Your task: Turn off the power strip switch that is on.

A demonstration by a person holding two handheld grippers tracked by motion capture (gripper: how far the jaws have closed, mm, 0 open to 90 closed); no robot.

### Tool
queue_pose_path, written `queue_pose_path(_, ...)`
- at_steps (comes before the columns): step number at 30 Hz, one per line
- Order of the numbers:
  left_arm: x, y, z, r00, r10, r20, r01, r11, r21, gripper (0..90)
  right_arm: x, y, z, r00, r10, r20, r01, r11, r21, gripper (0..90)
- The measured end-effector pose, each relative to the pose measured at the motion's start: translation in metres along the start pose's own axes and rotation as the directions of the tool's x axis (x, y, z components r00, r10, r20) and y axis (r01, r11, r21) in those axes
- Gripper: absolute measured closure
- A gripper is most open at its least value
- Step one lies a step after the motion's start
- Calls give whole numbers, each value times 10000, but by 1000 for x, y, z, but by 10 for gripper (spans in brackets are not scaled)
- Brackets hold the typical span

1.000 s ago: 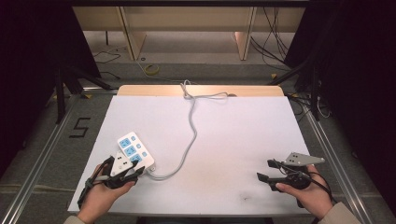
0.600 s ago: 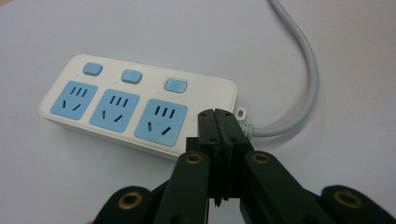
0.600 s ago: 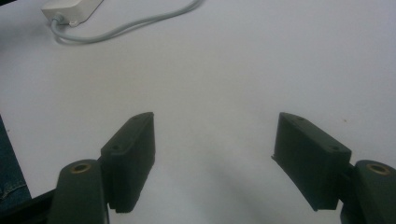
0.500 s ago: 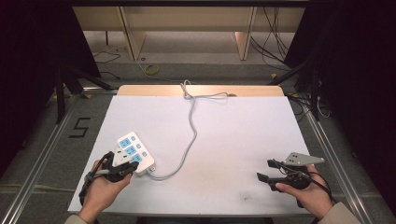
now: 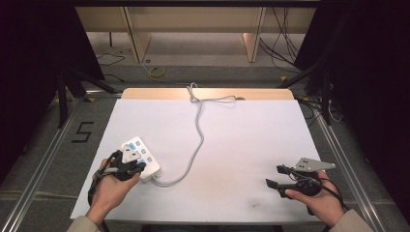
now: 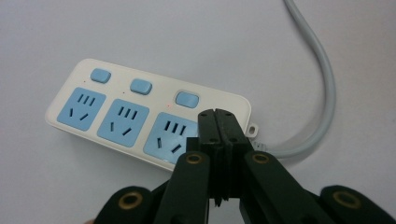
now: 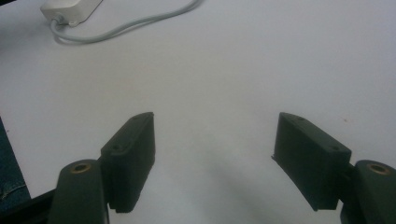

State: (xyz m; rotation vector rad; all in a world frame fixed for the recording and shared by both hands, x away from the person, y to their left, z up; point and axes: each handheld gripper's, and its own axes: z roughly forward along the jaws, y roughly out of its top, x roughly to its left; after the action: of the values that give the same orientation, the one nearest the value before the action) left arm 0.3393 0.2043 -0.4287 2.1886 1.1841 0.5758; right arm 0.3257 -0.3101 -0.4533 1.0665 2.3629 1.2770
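White power strip (image 6: 140,119) | just beyond left claw (image 6: 218,126) | claw closed, empty

Soft overhead light falls evenly on the white table (image 5: 232,145), while the surrounding room sinks into darkness (nearly black at both sides). Both gripper views look hazy, with faint shadows and slightly blurred near fingers (image 7: 130,158).

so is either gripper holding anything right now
No. The left gripper is shut on nothing above the power strip; the right gripper is open over bare table.
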Motion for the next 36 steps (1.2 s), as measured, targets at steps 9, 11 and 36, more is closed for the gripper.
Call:
queue_pose_path(9,0,7,5,10000,1,-26,0,9999,155,898,0,0,0,10000,11,8,-11,10000,10,299)
queue_pose_path(11,1,8,6,10000,72,-69,-70,9997,248,898,0,0,0,10000,0,8,0,10000,0,299)
queue_pose_path(36,7,23,16,9995,185,-267,-167,9977,661,898,0,0,0,10000,4,17,-4,10000,7,299)
